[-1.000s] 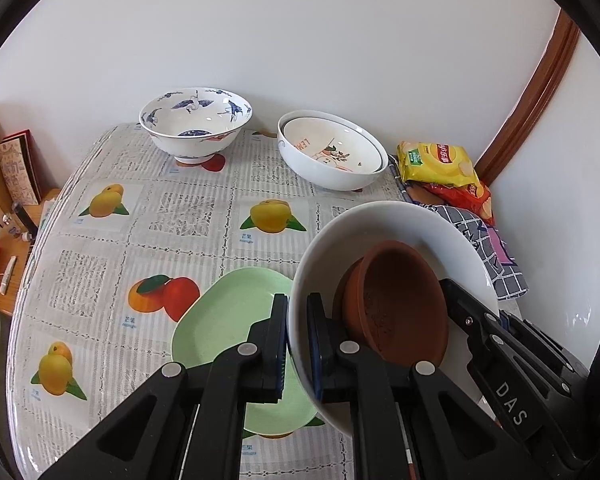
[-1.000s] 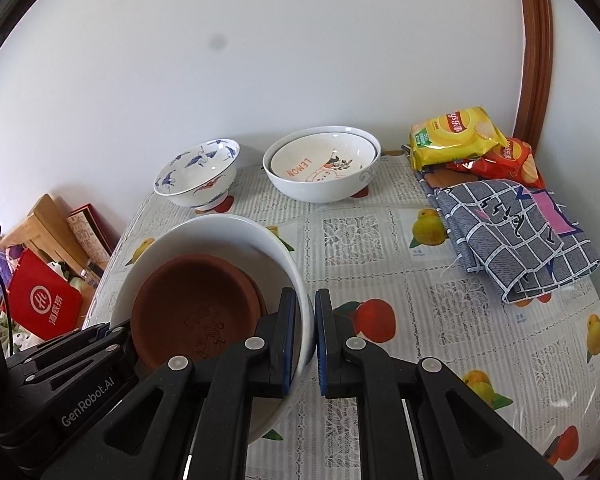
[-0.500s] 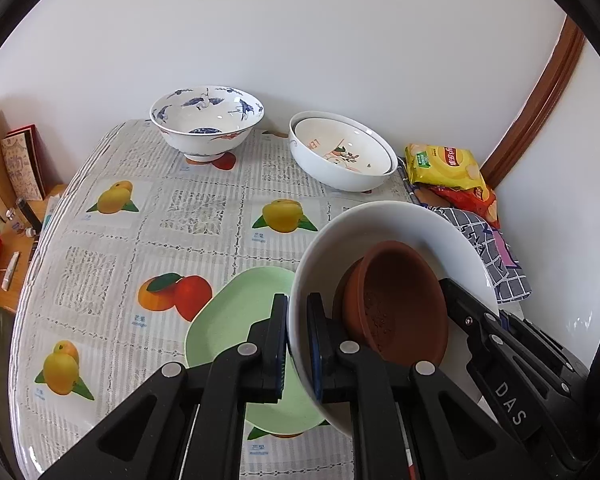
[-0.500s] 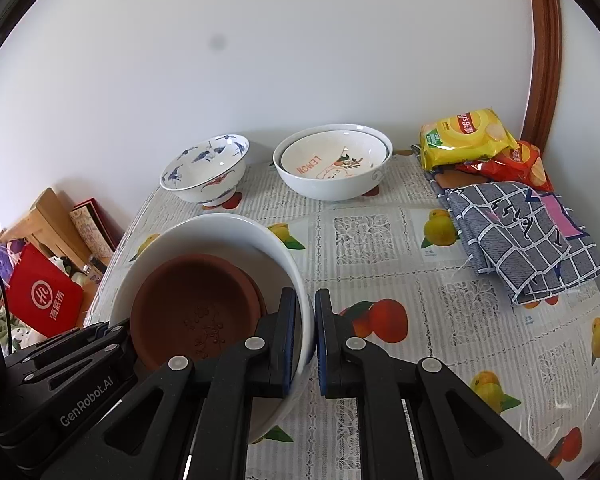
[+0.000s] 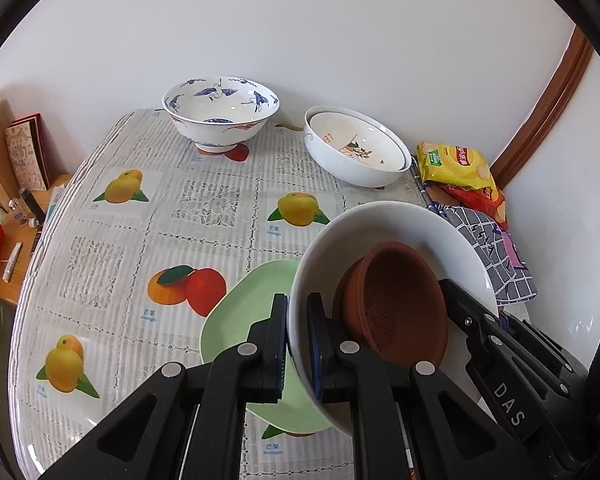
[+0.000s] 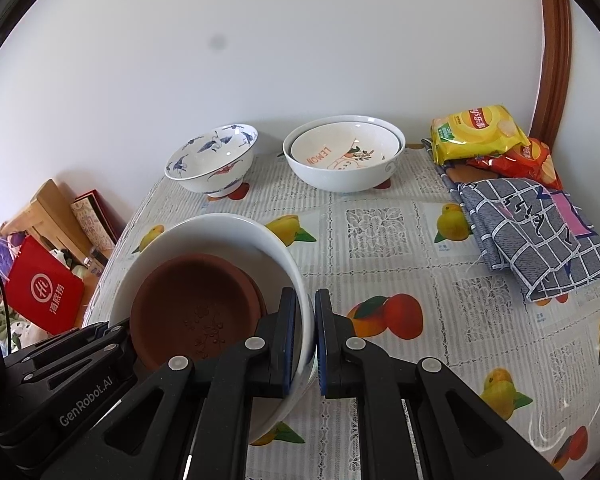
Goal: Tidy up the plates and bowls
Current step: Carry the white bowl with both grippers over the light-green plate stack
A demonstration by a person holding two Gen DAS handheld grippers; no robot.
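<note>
Currently, both tongs, left (image 5: 298,344) and right (image 6: 314,338), are gripping the white bowl (image 5: 384,224), carrying it farther across the counter (image 5: 204,208) toward the stacked bowls (image 5: 356,152).

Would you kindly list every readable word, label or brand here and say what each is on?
"GenRobot.AI": left gripper body.
"DAS": right gripper body.
"LEMON", upside down: inside the inner white bowl.
"mango": captions on the tablecloth.
Chinese characters on the red bag, tablecloth captions and yellow chip bag: too small to read.
</note>
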